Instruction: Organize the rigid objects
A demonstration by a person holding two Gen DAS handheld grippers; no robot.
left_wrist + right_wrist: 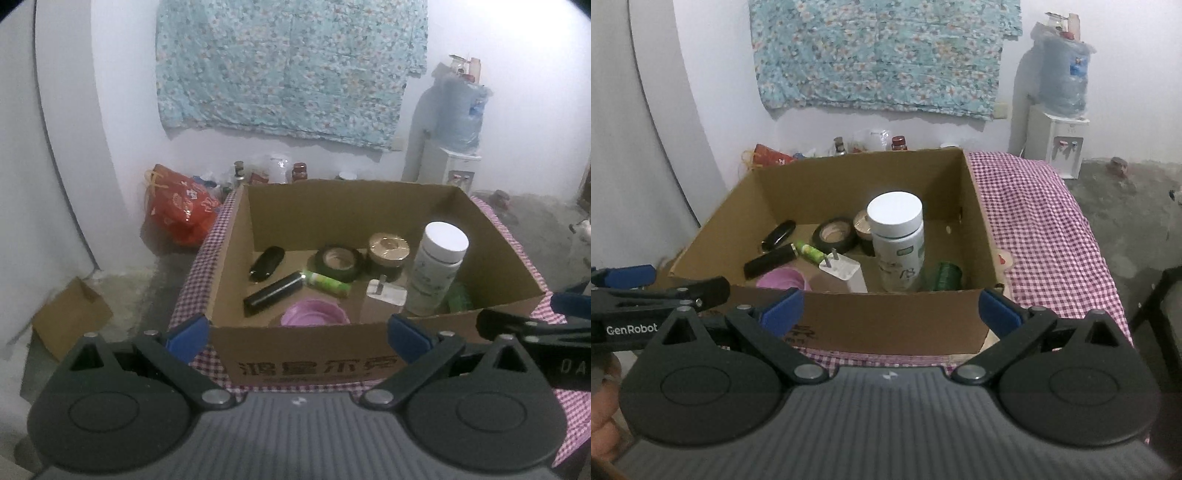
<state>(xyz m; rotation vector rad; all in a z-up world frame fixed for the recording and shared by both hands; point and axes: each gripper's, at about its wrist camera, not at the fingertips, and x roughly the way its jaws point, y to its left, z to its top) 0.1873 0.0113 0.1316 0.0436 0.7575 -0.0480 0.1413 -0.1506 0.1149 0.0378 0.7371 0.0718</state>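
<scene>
Rigid objects are sitting together inside the open cardboard box (849,321), which is resting on the counter (1041,229) under a purple checked cloth. I am looking down into it with both tongs held just short of its near wall. My left tongs (299,332) are standing spread wide with nothing between the blue pads, and my right tongs (890,308) are likewise standing fully spread and pinching nothing. In the box, a white bottle (897,240) with a white cap is standing upright toward the right side. Just beside it on the left, a white charger plug (846,275) is lying with its prongs pointing up. A black tape roll (834,238) is lying flat behind the plug, and a tan tape roll (388,251) is sitting beside it, partly hidden by the bottle in the right view. A small green tube (810,253) and a black stick-shaped item (768,264) are lying end to end near the middle, with a glossy black oval object (779,234) farther back on the left. A pink round thing (783,278) is lying against the near wall, and a dark green item (943,275) is sitting to the right of the bottle; I cannot tell what it is. From the right view, my left tongs are showing at the left edge, just beside the box's near left corner.
</scene>
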